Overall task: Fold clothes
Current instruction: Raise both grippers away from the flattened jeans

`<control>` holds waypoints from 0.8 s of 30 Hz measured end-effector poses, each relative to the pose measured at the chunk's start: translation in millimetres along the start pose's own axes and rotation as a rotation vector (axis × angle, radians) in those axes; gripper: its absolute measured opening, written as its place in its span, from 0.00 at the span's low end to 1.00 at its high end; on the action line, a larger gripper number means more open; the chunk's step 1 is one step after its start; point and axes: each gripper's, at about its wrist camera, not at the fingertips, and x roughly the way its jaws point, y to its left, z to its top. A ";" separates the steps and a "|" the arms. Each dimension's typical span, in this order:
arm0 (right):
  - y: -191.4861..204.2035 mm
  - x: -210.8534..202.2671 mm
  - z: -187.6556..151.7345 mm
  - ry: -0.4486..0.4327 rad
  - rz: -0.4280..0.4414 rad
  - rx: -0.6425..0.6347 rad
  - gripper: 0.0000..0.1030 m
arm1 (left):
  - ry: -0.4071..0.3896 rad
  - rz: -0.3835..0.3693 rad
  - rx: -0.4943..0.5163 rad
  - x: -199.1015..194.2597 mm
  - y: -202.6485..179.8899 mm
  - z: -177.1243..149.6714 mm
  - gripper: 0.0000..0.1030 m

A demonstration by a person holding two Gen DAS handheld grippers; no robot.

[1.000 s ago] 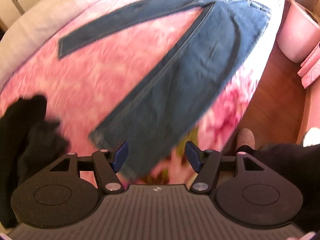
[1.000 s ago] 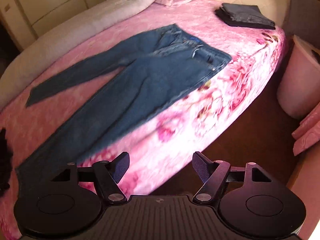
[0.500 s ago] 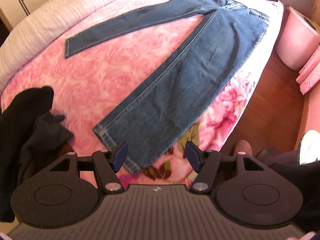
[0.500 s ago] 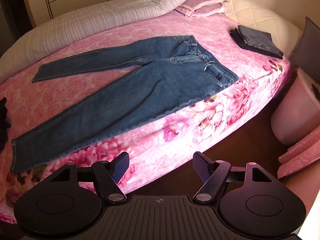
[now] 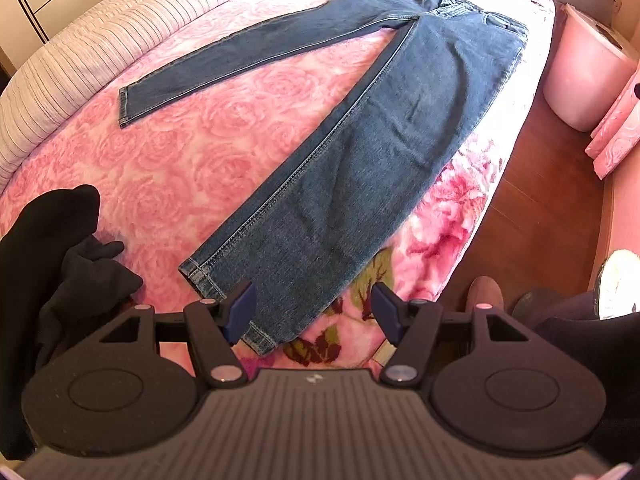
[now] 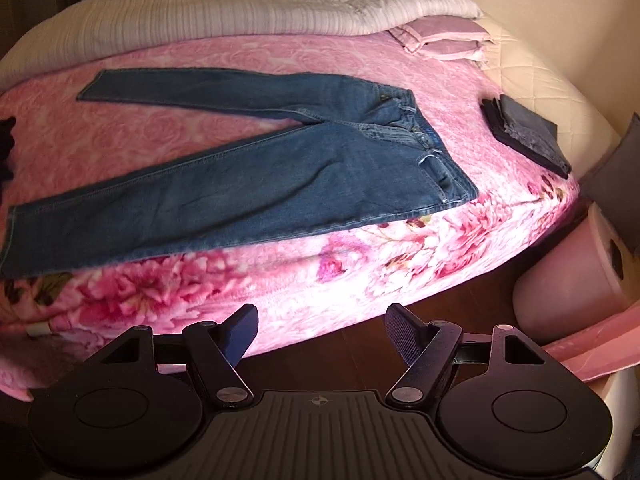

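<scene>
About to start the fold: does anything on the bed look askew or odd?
Mostly fine. The jeans lie flat but with legs splayed in a V, and the near leg's hem runs over the bed's edge. A crumpled black garment sits beside that hem. Both tongs are open and empty.

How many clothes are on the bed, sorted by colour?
Blue jeans, spread flat: 1
Dark grey folded stack: 1 stack; how many pieces are in it cannot be told
Black clothes heap: 1 heap; the number of pieces cannot be told
Total: 3 lots of clothing on the pink bed cover
</scene>
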 end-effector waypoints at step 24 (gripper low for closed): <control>10.3 8.4 -4.3 0.036 0.029 -0.026 0.72 | 0.017 0.023 0.058 8.3 -11.2 -5.2 0.58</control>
